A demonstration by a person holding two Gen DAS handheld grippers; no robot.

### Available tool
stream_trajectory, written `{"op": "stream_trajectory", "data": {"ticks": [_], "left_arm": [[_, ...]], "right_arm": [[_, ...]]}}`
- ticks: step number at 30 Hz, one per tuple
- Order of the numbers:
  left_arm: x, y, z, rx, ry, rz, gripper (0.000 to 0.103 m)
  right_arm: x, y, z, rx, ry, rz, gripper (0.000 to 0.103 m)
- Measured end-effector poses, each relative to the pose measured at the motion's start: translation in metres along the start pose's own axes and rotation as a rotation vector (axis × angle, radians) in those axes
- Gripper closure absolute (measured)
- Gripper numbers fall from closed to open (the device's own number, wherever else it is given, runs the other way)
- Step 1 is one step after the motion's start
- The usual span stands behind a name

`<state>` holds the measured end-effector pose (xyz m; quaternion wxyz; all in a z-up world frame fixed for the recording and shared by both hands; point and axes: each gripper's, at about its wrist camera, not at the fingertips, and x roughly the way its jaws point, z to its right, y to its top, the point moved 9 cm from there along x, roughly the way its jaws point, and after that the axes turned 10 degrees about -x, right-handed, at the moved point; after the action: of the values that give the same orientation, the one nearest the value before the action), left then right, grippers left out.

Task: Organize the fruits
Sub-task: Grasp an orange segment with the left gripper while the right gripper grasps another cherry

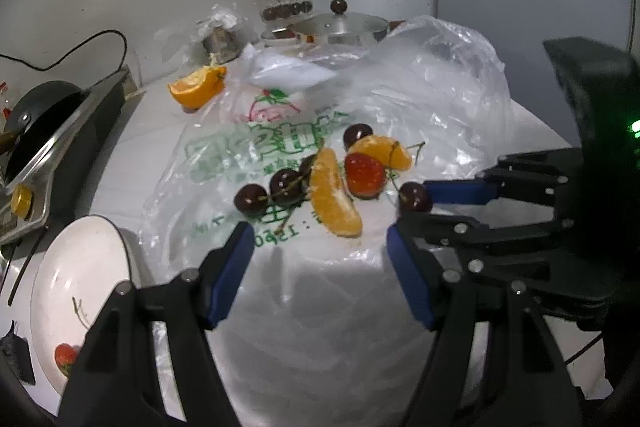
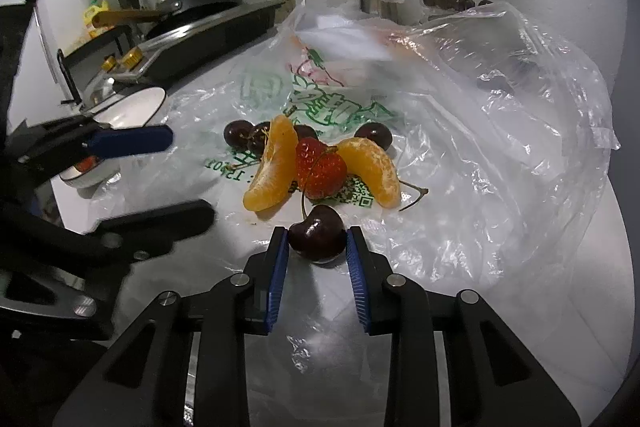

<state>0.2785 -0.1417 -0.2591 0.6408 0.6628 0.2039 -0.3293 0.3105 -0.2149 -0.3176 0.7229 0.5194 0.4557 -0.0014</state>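
The dark cherry sits squarely between the blue pads of the right gripper, right at their tips, with each pad at or nearly at its flank; whether they are already pressing it cannot be told, so the jaws read as narrowed around the fruit, not plainly clamped. The cherry is nearly round, so it has no long axis to line up with, but its stem rises from the far side and arcs away from the jaws toward the strawberry. It seems to rest on the plastic bag, not lifted. Just beyond the fingertips lie the strawberry and two orange segments, one either side of it, with more cherries farther out. The right gripper is clearly the nearer one. The left gripper hangs wide open with nothing in it, the fruit pile ahead of its tips and the held cherry off beyond its right finger. The white bowl, with a strawberry in it, lies outside its left finger. In my judgement the coming move is a firm close and a straight lift, minding the stem near the strawberry.
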Motion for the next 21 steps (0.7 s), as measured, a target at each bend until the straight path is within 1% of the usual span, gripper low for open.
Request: {"op": "stream_trajectory", "data": {"ticks": [9, 10, 13, 21], "left_arm": [[0.021, 0.001, 0.01, 0.018, 0.002, -0.041, 0.034], [0.024, 0.001, 0.011, 0.021, 0.003, -0.046, 0.039], [0.032, 0.001, 0.011, 0.021, 0.005, -0.065, 0.048], [0.049, 0.005, 0.012, 0.02, 0.001, -0.096, 0.051]], "right_arm": [[-0.015, 0.005, 0.017, 0.017, -0.005, 0.056, 0.072], [-0.016, 0.005, 0.018, 0.017, -0.005, 0.059, 0.072], [-0.016, 0.005, 0.02, 0.021, 0.007, 0.059, 0.072], [-0.014, 0.003, 0.02, 0.025, 0.027, 0.056, 0.072]]}}
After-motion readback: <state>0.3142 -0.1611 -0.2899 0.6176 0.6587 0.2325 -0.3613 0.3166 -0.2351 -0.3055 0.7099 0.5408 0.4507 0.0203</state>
